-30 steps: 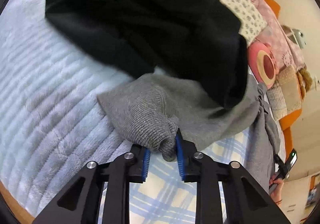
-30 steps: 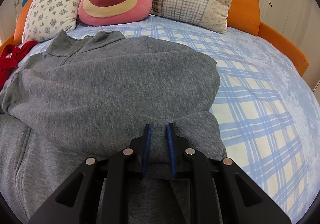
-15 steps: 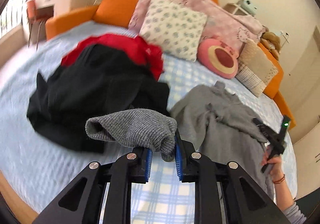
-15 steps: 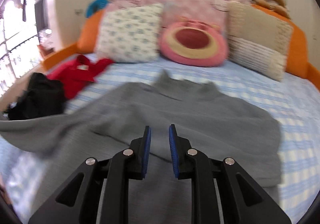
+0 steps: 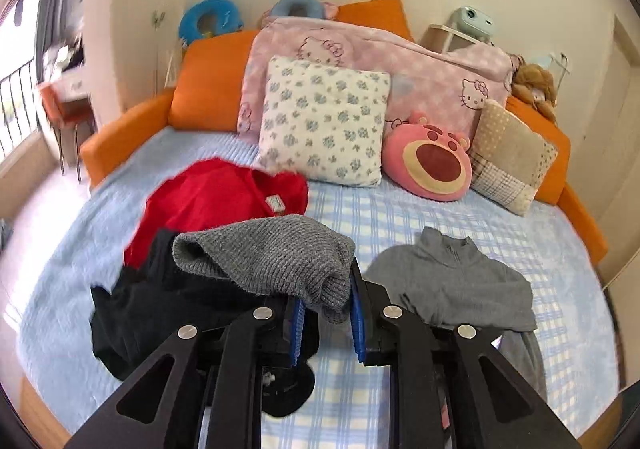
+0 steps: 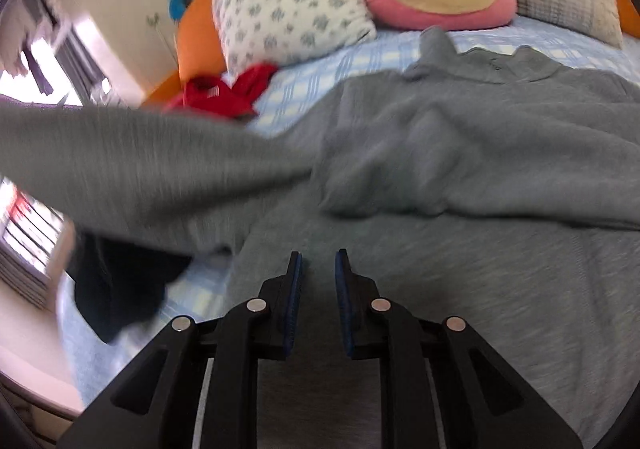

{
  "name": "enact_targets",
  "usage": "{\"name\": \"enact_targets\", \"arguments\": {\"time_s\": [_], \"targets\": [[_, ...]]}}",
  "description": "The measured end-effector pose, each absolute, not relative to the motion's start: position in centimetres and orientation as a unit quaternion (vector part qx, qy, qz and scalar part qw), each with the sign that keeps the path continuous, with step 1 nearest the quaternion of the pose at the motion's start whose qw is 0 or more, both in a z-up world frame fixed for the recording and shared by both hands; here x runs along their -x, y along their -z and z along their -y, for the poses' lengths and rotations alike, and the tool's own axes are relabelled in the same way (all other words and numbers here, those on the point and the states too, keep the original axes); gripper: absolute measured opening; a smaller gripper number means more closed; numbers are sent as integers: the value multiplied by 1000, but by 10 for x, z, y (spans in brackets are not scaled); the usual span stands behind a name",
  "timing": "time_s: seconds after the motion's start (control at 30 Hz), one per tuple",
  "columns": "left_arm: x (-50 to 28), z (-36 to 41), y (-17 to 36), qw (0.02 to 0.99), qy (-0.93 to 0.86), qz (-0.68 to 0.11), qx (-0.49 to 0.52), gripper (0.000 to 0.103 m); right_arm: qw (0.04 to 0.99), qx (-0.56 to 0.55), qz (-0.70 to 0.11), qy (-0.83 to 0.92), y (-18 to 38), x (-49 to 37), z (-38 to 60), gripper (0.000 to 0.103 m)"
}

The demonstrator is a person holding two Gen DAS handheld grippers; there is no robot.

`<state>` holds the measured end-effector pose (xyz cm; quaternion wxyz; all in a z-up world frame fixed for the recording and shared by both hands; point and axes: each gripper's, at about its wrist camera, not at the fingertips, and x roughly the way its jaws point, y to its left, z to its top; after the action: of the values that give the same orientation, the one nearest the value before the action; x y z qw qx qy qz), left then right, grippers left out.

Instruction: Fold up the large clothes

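The left gripper (image 5: 326, 315) has risen, still clamping the grey sweater's ribbed cuff (image 5: 272, 255) above the bed (image 5: 400, 217). The right gripper (image 6: 318, 303) has swung leftward over the sweater body (image 6: 460, 177), fingers closing on nothing.

The grey jacket's ribbed knit cuff (image 5: 276, 253) looked coarse; its body (image 6: 460, 185) was soft, matt fleece. The pale blue bedspread (image 5: 72, 261) was plush, the checked sheet (image 5: 384, 217) smooth cotton, the gripper fingers (image 5: 404, 333) matt black plastic.
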<state>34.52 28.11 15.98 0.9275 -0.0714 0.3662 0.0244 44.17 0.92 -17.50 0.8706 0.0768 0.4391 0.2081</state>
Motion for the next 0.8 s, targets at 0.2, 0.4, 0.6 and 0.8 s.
{"name": "enact_targets", "arguments": {"time_s": [0.2, 0.4, 0.6, 0.8], "targets": [[-386, -198, -188, 937, 21, -347, 17, 24, 890, 1, -419, -179, 182, -428, -29, 15], [-433, -102, -190, 935, 85, -344, 21, 24, 902, 82, -399, -144, 184, -418, -51, 15], [-474, 13, -170, 929, 137, -345, 12, 24, 903, 110, -393, -133, 187, -414, -56, 15], [-498, 125, -112, 914, 178, -363, -29, 24, 904, 98, -392, -140, 189, -416, -52, 15]]}}
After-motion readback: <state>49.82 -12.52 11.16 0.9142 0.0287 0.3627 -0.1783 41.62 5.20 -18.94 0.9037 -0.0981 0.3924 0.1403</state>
